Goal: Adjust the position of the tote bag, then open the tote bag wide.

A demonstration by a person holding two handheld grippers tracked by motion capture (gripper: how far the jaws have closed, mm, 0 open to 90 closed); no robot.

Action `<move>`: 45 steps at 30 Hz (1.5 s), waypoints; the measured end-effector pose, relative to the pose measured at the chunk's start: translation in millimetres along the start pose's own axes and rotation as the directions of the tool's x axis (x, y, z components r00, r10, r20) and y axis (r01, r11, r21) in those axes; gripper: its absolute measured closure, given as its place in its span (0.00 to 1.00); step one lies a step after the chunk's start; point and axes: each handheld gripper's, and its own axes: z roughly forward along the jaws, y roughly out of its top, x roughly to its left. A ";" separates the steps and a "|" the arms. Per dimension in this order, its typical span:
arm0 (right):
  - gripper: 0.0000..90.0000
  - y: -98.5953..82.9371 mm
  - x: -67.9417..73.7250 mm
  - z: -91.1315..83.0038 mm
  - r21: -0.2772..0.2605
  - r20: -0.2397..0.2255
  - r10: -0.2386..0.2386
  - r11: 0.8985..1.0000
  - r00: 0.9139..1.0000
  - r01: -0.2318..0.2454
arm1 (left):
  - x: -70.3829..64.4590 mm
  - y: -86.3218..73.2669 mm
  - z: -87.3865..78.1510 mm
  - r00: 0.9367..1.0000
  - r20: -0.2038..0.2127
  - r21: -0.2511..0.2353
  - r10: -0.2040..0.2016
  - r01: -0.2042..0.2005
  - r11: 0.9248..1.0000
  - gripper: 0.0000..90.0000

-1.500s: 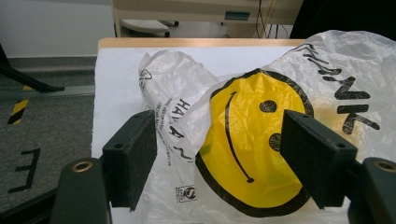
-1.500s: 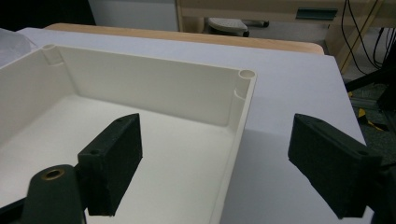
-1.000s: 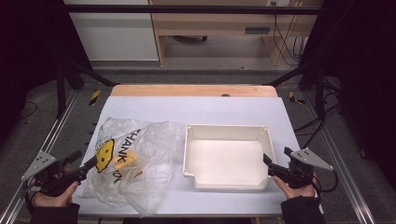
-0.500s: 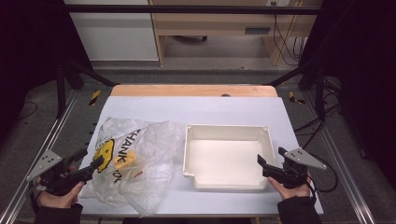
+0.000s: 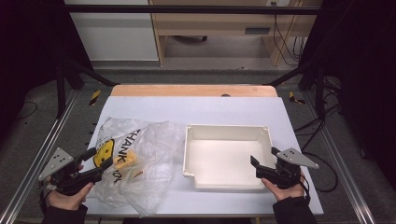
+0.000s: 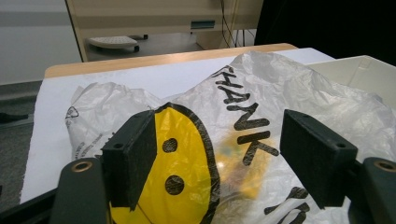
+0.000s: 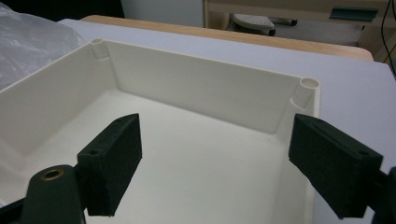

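now, by label:

bag (image 5: 135, 163): clear crinkled plastic, yellow smiley and black "thank" print, lying on the table (image 5: 224, 109) left of the tray (image 5: 192, 154), touching or nearly touching its left wall.

contents: something yellow inside the bag (image 6: 243, 163), blurred through the film; cannot tell what.

tray: white, shallow, empty, right of centre, near edge close to the table's front.

left gripper (image 5: 102, 161): low at the bag's near left corner, aimed at the smiley; jaws wide apart, nothing between them but the film behind, not yet pinching. seen along its own jaws, gripper (image 6: 215, 168) framing the smiley and the yellow lump.

right gripper (image 5: 254, 165): at the tray's near right corner, tips over the rim; jaws apart, holding nothing. along its own jaws, gripper (image 7: 215, 158) looking into the bare tray floor, far wall and two corner posts ahead.

step in hand: approach, likely; both grippers lined up, left for the bag, right for the tray, no grasp made.

next move, left: ease forward and down, close on a fold of film near the smiley, not on the lump inside.

next move, right: either settle a jaw each side of the tray's wall to steady it, or wait clear.

risk: thin film slipping out of the pads, or the bag dragging against the tray.
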 end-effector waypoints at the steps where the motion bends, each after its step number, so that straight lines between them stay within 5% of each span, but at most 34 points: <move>1: 0.19 0.0 0.4 0.2 0.000 -0.001 -0.001 1.000 1.000 0.001 | 0.0 0.0 0.0 1.000 0.000 0.000 0.000 0.000 1.000 0.30; 21: 0.19 2.6 16.1 5.6 0.011 -0.042 -0.026 1.000 0.999 0.026 | -22.1 5.2 6.0 0.999 0.037 0.008 0.040 -0.040 0.999 0.30; 45: 0.20 7.9 51.2 15.6 0.012 -0.128 -0.066 0.998 0.990 0.068 | -51.3 8.1 11.2 0.992 0.073 0.029 0.102 -0.105 0.994 0.28</move>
